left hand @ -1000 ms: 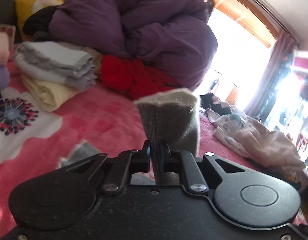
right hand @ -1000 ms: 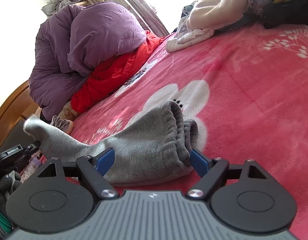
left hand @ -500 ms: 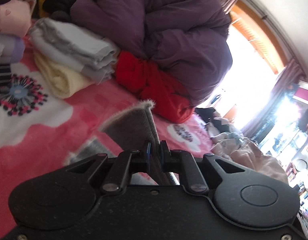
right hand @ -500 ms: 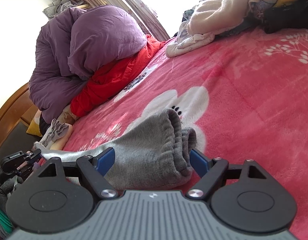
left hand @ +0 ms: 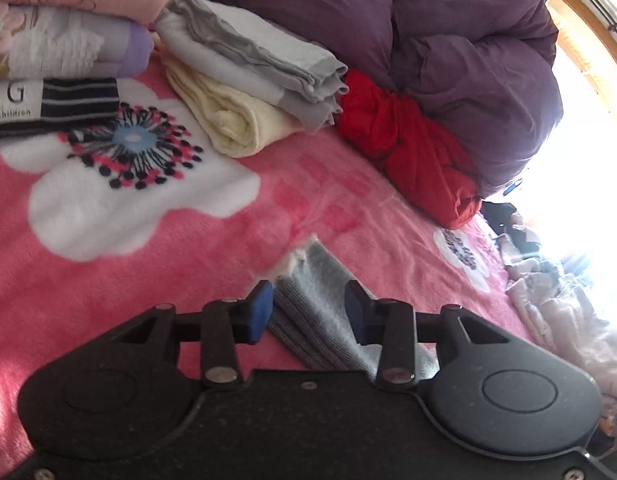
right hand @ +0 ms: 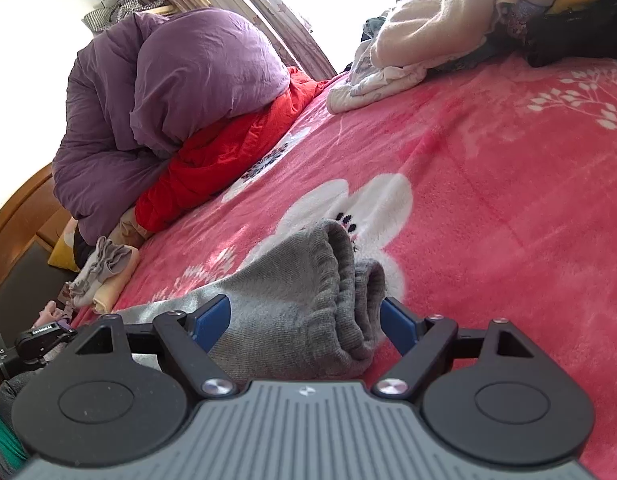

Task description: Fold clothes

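A grey knit garment [right hand: 300, 280] lies on the pink flowered blanket [right hand: 488, 200]. Its two ribbed cuffs sit between the wide jaws of my right gripper [right hand: 304, 320], which is open; the cloth runs on leftwards past the left pad. In the left wrist view the garment's other end [left hand: 316, 292] rests flat on the blanket [left hand: 148, 272] between the blue pads of my left gripper [left hand: 308, 312]. Those jaws are opening, and the pads stand clear of the cloth on both sides.
Folded clothes are stacked at the back: grey and cream pieces [left hand: 244, 80], then pink, lilac and striped ones [left hand: 60, 40]. A purple duvet [left hand: 448, 48] lies over a red garment [left hand: 408, 148]. Unfolded pale laundry [right hand: 448, 28] is heaped at the far right.
My left gripper came down with the grey end, which stood upright and now lies flat, and its jaws have parted from the cloth. The right gripper stayed put.
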A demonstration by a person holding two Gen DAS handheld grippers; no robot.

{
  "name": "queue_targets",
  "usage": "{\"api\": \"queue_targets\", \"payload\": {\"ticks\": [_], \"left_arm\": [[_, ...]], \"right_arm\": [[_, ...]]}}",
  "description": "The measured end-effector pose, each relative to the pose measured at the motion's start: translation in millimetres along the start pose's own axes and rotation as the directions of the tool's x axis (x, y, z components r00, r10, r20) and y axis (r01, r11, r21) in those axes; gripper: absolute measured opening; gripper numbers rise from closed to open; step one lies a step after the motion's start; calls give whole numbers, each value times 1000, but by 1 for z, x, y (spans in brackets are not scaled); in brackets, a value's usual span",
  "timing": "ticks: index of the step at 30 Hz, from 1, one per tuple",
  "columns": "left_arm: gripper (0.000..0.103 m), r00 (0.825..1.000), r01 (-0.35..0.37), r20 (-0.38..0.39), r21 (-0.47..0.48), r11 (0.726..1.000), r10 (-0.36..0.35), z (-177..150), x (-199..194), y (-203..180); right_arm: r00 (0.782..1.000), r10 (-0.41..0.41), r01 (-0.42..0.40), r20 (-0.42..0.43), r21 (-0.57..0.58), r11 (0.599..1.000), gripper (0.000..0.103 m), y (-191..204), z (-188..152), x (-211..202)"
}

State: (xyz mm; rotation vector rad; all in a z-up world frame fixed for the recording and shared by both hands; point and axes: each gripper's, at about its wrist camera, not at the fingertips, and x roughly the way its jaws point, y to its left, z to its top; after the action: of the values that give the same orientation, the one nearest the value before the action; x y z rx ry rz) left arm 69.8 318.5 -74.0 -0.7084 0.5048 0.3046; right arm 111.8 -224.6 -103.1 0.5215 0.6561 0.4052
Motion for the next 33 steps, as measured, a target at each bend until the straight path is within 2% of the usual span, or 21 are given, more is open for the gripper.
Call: {"api": "queue_targets", "payload": {"ticks": [4,9,14,18,21,22,23,24,26,29,33], "left_arm": [[41,999,-46,-9,35,998,46,5,6,-2],[45,996,-15,-82,16,1000,17,20,27,10],[45,989,1,-150,78,997,11,25,48,5],[45,982,21,-188,109,994,0,28,61,3],[45,979,42,-204,121,992,-16,30,66,3],[43,978,42,-207,132,990,-14,30,67,3],[39,978,41,-208,141,989,-11,29,66,3],[35,978,44,-209,150,988,-11,28,66,2],[26,977,53,-212,146,988,-21,26,63,3],[15,976,75,-213,128,989,-47,26,60,3],[12,979,125,-170,92,988,-108,31,50,2]], "right_arm": [[1000,-17,17,-3,14,1000,82,-3,7,5],[1000,0,2,-24,83,997,84,-19,14,16],[999,-8,14,-46,135,991,87,-31,18,28],[997,20,-11,-77,122,992,87,-31,20,40],[997,13,-3,-81,125,992,86,-29,18,50],[997,7,2,-78,117,993,80,-27,16,52],[997,-3,11,-77,103,995,69,-24,14,54],[997,-15,22,-73,89,996,67,-21,13,55],[998,-27,30,-64,50,998,40,-14,10,55],[998,-30,28,-46,-33,999,34,1,8,52],[1000,-10,11,4,-69,998,32,11,17,41]]}}
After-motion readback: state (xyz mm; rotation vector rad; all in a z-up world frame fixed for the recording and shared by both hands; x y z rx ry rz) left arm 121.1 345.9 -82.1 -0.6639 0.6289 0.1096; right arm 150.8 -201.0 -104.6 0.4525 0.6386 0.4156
